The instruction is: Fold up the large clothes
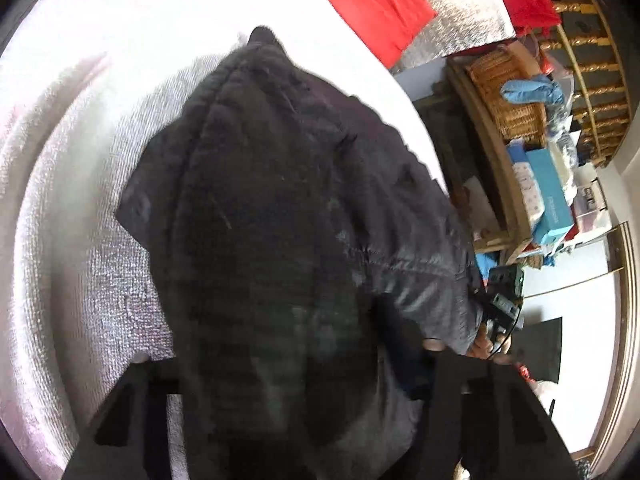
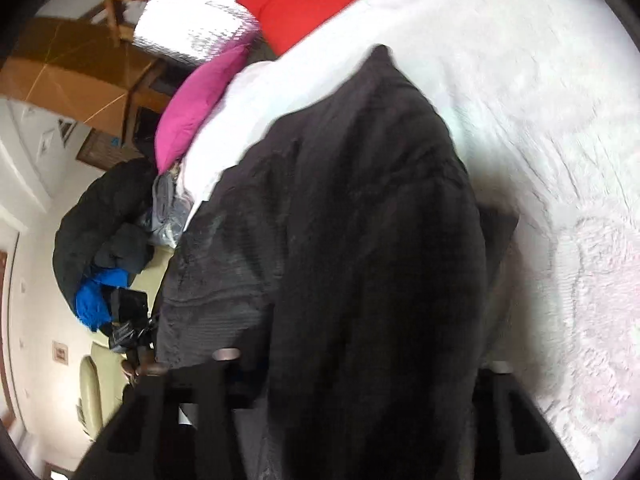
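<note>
A large black padded jacket (image 1: 280,208) lies on a bed covered with a white textured blanket (image 1: 80,208), its near end bunched up toward both cameras and its far tip pointing toward the head of the bed, where red pillows (image 1: 372,4) rest at the far edge. The left gripper (image 1: 304,392) has its jaws partly closed with jacket fabric filling the gap between the fingers; the right gripper (image 2: 352,396) likewise stands narrowed around a thick fold of the same jacket (whether the pads actually press on the cloth cannot be told in either view). A pink pillow (image 2: 196,108) sits at the bed's far corner, and beside the bed lies a heap of dark and blue clothes (image 2: 100,248).
</note>
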